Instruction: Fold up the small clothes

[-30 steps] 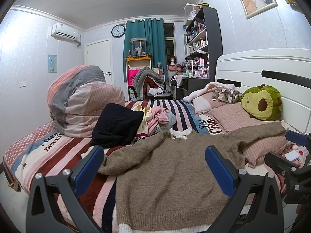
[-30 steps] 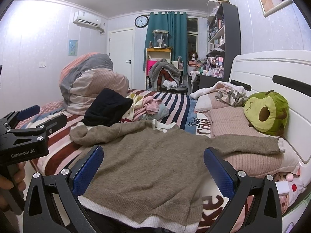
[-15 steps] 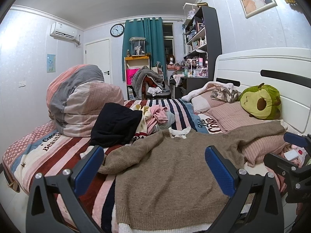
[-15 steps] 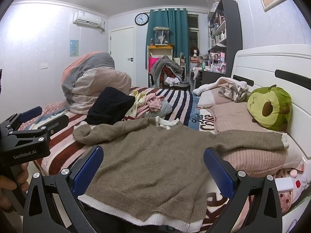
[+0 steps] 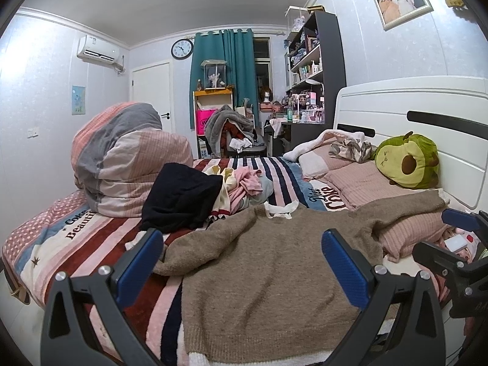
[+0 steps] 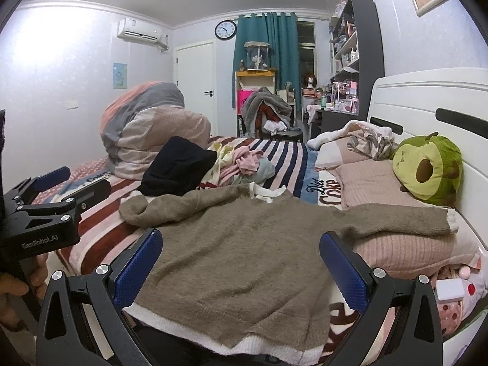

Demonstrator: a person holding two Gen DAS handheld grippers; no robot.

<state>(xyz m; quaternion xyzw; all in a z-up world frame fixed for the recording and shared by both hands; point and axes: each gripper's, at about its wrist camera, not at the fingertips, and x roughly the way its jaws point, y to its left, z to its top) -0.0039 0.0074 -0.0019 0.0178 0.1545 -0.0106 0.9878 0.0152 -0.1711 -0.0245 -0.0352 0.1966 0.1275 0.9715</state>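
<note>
Sweater [image 5: 268, 271] lies flat, front down or up can't tell, spread across the bed [image 5: 91, 244], hem toward the camera at the bed edge, white collar [image 5: 279, 210] away. One sleeve bunched beside the body on the left [image 6: 146, 210]; the other stretched out over the pink pillow [image 6: 405, 253], cuff [image 6: 451, 221] near the headboard. Spread like this so it can be folded in place.

Left claw [image 5: 241, 262] released, fingers wide apart, hovering over the sweater's lower body, gripping nothing. Right claw [image 6: 239, 263] also released, wide apart, above the hem area, nothing held. Both hang low and near the hem, likely lining up for a first grab; each is seen from the other's camera at the frame edge.

Judgement: folding not started, sweater unfolded. Next probably the sleeves get brought in, the left one needs unbunching first.

Clothes pile [image 5: 213, 192] (black, pink, cream pieces) sits behind the collar, just apart, probably the waiting queue. Rolled quilt [image 5: 122, 158] further left. Avocado plush [image 5: 408, 161] against the headboard, clear of the work.
</note>
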